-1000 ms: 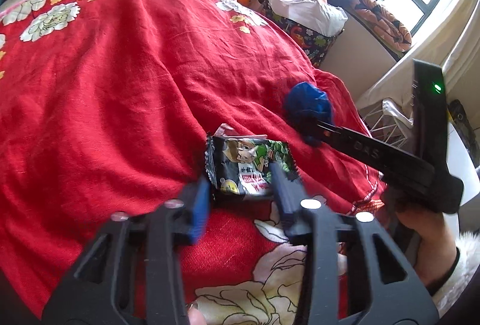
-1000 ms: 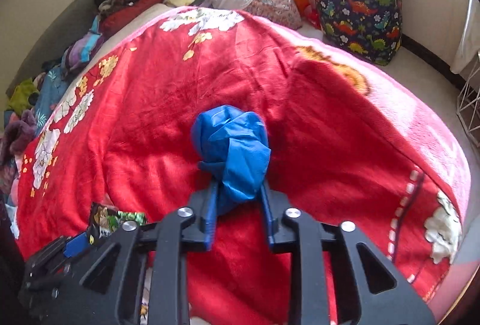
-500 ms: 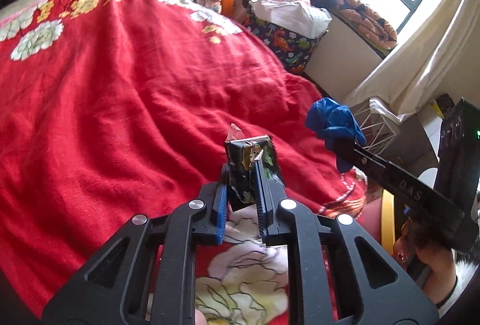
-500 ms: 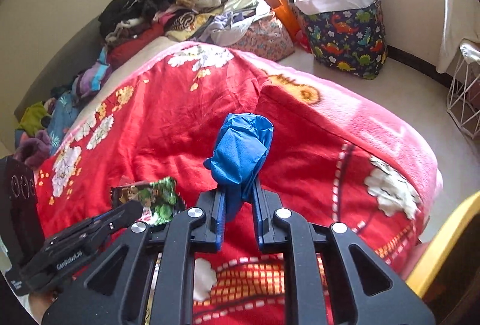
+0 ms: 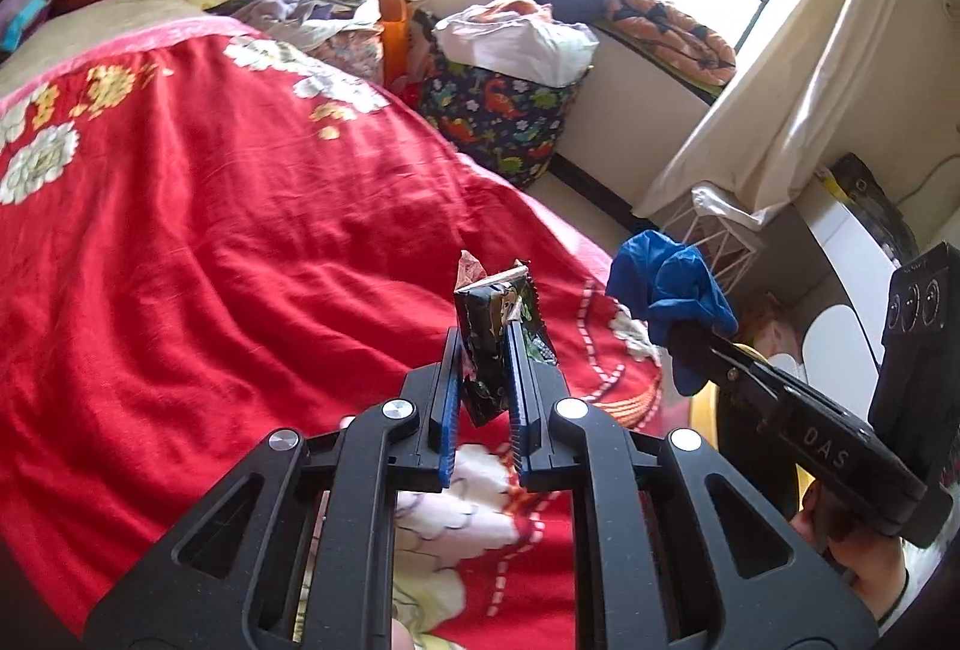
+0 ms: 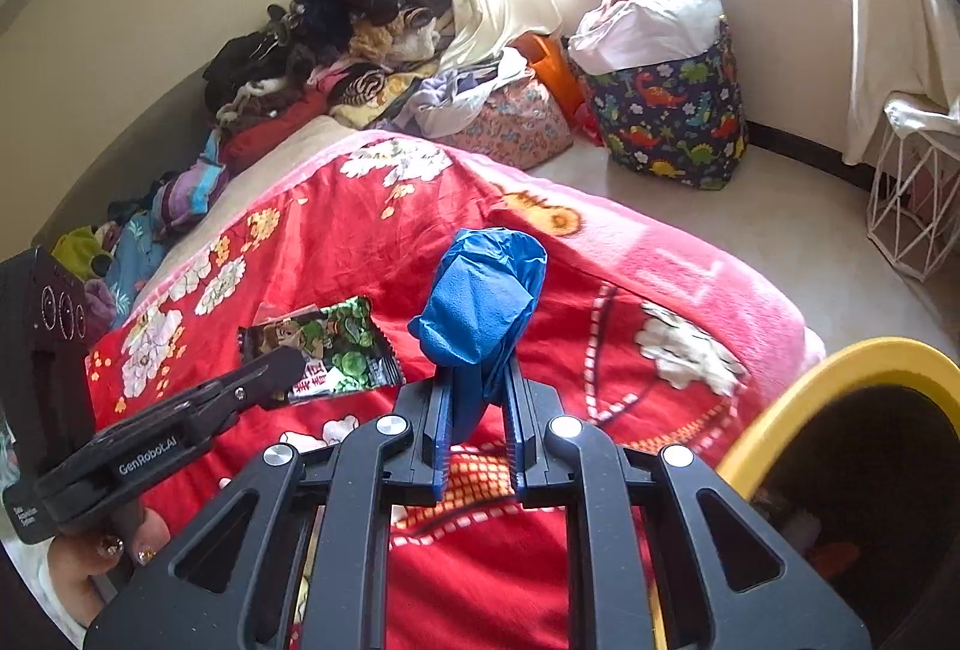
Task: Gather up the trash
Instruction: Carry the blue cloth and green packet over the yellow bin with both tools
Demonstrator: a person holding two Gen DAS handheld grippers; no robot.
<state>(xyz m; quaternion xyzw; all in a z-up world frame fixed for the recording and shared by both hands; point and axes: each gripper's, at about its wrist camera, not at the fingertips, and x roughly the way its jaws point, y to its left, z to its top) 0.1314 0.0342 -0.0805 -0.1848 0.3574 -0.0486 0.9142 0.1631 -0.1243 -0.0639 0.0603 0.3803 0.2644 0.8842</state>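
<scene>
Tools [image 5: 485,350] [image 6: 477,380] raised above blanket [image 5: 210,260], gripping wrapper [image 5: 495,344] and glove [image 6: 480,296].

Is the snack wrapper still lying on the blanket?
No, the left tongs hold the wrapper clamped, lifted above the blanket.

Each view is taken from just behind a pair of black two-finger jaws and is aimed forward along them, downward over a red floral blanket [image 5: 198,254] close beneath. From the left wrist, the scene is faced toward a bright window; the right gripper [image 5: 696,344] is seen ahead and to the right, near. From the right wrist, the far wall is faced, and the left gripper [image 6: 282,368] is caught low to the left. Shared by both views are the blanket, a dark dinosaur-print fabric bin [image 6: 672,122] far ahead, and a white wire basket [image 6: 912,206] off to the right.
</scene>
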